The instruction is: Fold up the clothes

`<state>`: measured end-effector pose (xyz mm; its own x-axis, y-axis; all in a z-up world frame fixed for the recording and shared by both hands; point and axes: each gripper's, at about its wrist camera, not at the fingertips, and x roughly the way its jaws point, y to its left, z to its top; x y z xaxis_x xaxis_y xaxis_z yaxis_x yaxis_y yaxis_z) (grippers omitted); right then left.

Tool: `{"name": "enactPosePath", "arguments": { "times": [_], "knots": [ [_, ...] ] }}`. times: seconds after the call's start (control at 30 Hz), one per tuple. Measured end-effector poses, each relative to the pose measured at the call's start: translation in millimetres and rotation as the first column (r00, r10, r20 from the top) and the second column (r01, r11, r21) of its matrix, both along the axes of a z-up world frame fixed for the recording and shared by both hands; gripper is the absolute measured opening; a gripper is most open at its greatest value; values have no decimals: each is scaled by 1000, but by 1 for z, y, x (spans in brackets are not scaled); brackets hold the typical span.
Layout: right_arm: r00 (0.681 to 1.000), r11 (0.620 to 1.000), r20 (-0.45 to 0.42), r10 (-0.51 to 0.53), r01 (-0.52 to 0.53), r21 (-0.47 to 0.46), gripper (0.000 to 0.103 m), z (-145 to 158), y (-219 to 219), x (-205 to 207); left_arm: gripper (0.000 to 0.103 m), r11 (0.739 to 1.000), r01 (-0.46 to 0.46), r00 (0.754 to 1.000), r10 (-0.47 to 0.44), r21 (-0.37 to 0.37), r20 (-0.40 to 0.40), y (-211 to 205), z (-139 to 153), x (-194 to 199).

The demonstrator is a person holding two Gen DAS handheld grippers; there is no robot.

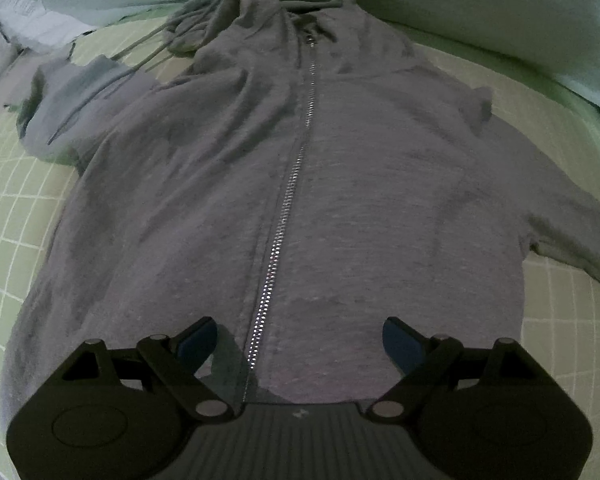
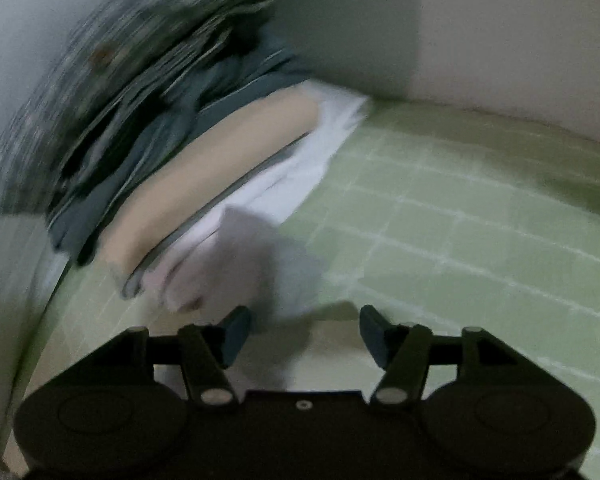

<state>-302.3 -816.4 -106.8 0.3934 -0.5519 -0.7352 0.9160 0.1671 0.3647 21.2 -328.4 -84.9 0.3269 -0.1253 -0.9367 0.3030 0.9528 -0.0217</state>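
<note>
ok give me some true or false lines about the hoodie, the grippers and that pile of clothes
1. The hoodie lies spread flat with its zipper closed. True.
2. The left gripper is clamped on the hoodie's hem. False: its jaws are open above the fabric, holding nothing.
3. The right gripper is open and holds nothing. True.
4. The stack of folded clothes sits on a bare wooden floor. False: it rests on the green checked sheet.
5. The hoodie's drawstrings trail to one side of the hood. True.

Likely bedroom — checked bedsheet (image 2: 460, 208), stacked linens (image 2: 204, 168)
</note>
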Motion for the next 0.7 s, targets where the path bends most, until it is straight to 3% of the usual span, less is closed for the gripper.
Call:
{"name": "enactPosePath", "arguments": {
  "times": [0.1, 0.13, 0.17, 0.23, 0.43, 0.7],
  "knots": [
    [997, 998, -47, 69, -69, -5, 54, -1, 3, 18, 90, 1000, -16, 1000, 16, -4, 13, 3, 3, 0],
    [993, 996, -72, 90, -91, -7, 36, -2, 4, 23, 90, 1000, -25, 1000, 25, -7, 19, 5, 4, 1],
    [989, 994, -99, 106, -107, -9, 24, -2, 6, 26, 90, 999, -38, 999, 38, -13, 25, 8, 6, 1],
    [988, 995, -123, 95, -98, -17, 17, 1, 13, 22, 90, 998, -64, 997, 65, -29, 36, 14, 9, 1],
    [994, 999, -111, 24, -27, -26, 14, 13, 44, -16, 90, 992, -98, 994, 102, -83, 49, 29, 17, -10],
    [988, 999, -153, 38, -38, 3, 15, 12, 89, -52, 90, 990, -91, 993, 98, -106, 66, 59, 28, -48]
  ]
}}
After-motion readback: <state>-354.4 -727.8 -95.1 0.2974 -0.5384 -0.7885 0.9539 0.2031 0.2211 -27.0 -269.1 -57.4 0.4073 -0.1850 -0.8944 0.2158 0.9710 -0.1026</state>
